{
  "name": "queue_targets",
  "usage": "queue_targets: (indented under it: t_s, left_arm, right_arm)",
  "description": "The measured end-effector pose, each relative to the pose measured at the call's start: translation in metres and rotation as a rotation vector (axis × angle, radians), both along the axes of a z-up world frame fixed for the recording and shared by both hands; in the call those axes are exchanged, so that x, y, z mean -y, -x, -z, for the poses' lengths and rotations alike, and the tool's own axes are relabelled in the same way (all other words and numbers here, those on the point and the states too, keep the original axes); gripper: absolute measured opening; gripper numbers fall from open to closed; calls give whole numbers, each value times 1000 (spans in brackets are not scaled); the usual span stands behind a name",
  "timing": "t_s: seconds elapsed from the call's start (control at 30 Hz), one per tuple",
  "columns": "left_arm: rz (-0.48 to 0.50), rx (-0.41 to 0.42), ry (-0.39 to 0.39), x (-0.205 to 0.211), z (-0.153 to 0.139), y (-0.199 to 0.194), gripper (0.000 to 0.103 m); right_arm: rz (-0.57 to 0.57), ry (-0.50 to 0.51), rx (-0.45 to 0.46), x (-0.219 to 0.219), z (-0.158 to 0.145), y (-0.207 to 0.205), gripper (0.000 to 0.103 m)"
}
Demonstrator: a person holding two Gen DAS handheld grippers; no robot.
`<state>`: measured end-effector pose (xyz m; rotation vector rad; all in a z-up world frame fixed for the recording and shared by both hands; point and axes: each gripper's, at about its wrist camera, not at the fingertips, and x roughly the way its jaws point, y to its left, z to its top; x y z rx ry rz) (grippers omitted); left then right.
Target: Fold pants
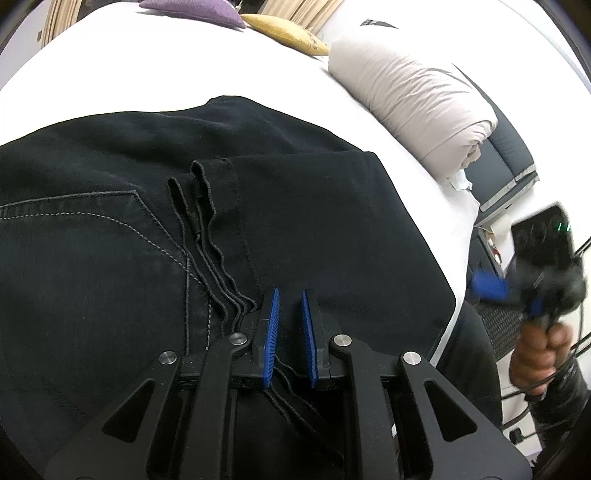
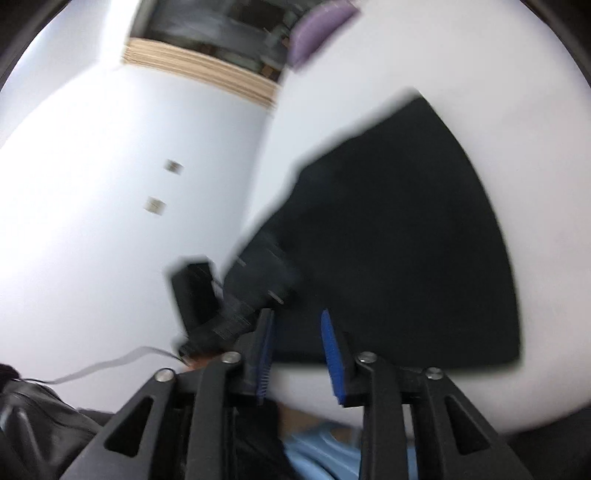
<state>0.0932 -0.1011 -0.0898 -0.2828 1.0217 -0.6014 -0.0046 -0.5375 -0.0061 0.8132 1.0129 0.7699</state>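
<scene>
Black pants lie folded on the white bed, a back pocket with grey stitching at the left and stacked hem edges in the middle. My left gripper is open, low over the pants beside the hem edges, with nothing between its blue pads. My right gripper is open and empty, held off the bed's near edge; this view is blurred. The pants show there as a dark folded shape. The right gripper also appears, blurred, in the left wrist view, held in a hand.
A rolled beige duvet lies at the bed's far right. A purple pillow and a yellow pillow sit at the back. The left gripper's body shows in the right wrist view. White wall lies left.
</scene>
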Motion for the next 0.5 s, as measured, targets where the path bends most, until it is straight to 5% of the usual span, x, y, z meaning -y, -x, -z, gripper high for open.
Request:
queue_targets:
  t_s: [0.13, 0.17, 0.2, 0.23, 0.33, 0.43, 0.5]
  left_arm:
    - [-11, 12, -4, -5, -1, 8, 13]
    - [-20, 16, -6, -7, -5, 10, 13]
    - [-33, 21, -14, -11, -10, 14, 13]
    - [-55, 29, -28, -17, -17, 19, 13]
    - [-116, 45, -13, -40, -35, 34, 13]
    - [-212, 52, 66, -80, -57, 59, 14]
    - [-310, 52, 119, -114, -66, 82, 25]
  right_arm:
    - [-33, 41, -31, -31, 17, -29, 65]
    - [-41, 75, -72, -37, 30, -33, 65]
    - [-49, 133, -135, -45, 51, -37, 49]
    - [-23, 177, -95, -46, 53, -36, 45]
    - [-5, 159, -82, -51, 46, -34, 57]
    - [14, 128, -47, -55, 26, -31, 59]
    - [0, 62, 18, -65, 9, -31, 59]
